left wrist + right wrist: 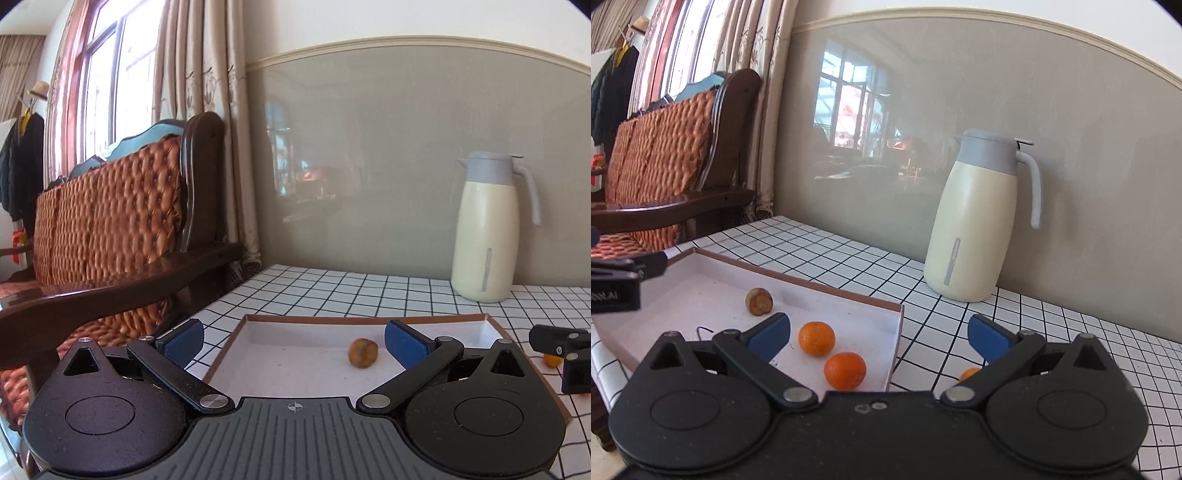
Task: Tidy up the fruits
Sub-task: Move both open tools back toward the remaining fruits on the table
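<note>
A shallow white tray (365,320) with a brown rim lies on the checked tablecloth. In the left wrist view a greenish-orange fruit (363,352) rests in it, just left of my left gripper's right pad. My left gripper (293,343) hovers open over the tray, holding nothing. In the right wrist view the tray (827,286) holds the greenish fruit (759,302) and two oranges (816,338) (845,370). My right gripper (880,334) is open and empty above the tray's right end. Another orange (968,373) lies on the cloth outside the tray, half hidden by the right finger.
A cream jug (975,229) with a grey lid and handle stands by the wall behind the tray. A wooden sofa (110,206) with woven orange cushions sits off the table's left edge. Each gripper shows in the other's view, the right gripper (554,347) and the left gripper (617,280).
</note>
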Demonstrator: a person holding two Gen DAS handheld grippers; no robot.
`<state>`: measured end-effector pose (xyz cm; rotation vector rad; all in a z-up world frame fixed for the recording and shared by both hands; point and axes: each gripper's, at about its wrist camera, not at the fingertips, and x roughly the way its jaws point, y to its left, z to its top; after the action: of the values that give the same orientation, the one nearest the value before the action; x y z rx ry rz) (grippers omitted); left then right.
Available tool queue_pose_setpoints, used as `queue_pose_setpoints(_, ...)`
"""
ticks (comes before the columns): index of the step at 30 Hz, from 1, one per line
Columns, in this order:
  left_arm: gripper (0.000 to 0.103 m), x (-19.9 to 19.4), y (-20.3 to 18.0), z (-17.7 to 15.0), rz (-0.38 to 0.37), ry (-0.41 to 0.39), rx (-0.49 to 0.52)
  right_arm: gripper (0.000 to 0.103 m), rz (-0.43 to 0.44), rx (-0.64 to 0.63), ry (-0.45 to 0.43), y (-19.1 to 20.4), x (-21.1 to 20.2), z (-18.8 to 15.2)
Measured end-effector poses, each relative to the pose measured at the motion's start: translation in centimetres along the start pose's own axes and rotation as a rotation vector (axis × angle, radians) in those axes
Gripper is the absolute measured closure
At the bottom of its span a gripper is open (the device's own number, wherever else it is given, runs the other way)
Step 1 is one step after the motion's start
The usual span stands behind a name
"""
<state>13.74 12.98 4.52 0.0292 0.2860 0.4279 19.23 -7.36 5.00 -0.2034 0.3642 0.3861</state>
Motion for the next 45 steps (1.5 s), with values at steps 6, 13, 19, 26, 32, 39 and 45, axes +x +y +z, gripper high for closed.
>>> queue_pose_setpoints(6, 0.0, -3.3, -1.2, -1.1, -0.069, -0.005, -0.009, 0.006, 0.005, 0.019, -0.002, -1.1, -2.3, -1.0)
queue_pose_setpoints(13, 0.0, -5.8, -2.4, -1.8, -0.102, 0.004, 0.007, 0.006, -0.017, 0.022, 0.001, -2.6, -4.9, -2.4)
queue_pose_setpoints(19, 0.0, -7.1, -3.1, -2.3, -0.127, -0.003, 0.007, 0.008, -0.042, 0.017, 0.002, -4.0, -6.7, -3.2)
queue_pose_setpoints(26, 0.0, -8.7, -3.8, -2.9, -0.158, -0.013, 0.013, 0.008, -0.087, 0.024, 0.012, -5.5, -7.8, -3.9)
queue_pose_setpoints(32, 0.0, -9.4, -4.7, -3.1, -0.188, -0.016, 0.016, 0.012, -0.104, 0.033, 0.011, -6.0, -8.6, -4.4)
queue_pose_setpoints(39, 0.0, -10.4, -6.8, -3.3, -0.232, -0.037, 0.046, 0.012, -0.118, 0.053, 0.012, -7.3, -9.8, -5.1)
queue_pose_setpoints(45, 0.0, -10.8, -9.0, -3.4, -0.265, -0.038, 0.07, 0.014, -0.152, 0.05, 0.025, -9.3, -11.0, -6.1)
